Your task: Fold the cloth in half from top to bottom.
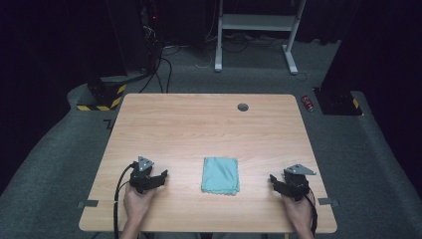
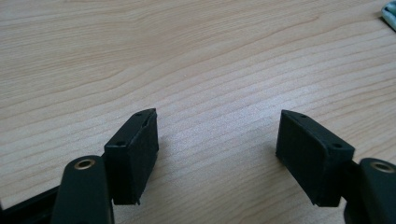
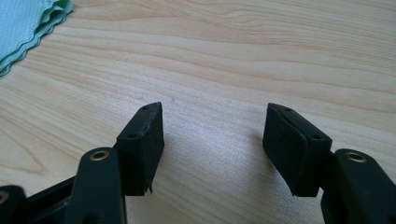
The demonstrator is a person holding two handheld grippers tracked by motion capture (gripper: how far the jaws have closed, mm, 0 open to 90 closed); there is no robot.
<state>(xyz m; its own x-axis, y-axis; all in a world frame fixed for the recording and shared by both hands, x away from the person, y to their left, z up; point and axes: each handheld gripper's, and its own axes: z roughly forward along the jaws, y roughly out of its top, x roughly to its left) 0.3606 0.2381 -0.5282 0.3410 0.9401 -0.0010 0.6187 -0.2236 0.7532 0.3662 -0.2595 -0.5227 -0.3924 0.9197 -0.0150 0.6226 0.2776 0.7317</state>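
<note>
The left tongs rest low on the near left of the bench, jaws spread wide with nothing between them but bare wood. The right tongs sit at the near right, likewise wide open and empty, tips angled inward toward the middle. Between the two, near the front edge, a folded teal cloth lies flat and squared, well apart from either pair; a corner of it shows at the far left of the right gripper view. Judging by this, the work sits at a resting point, with the cloth folded and released. Any next move calls for bringing one pair in to a cloth edge and closing low on it.
</note>
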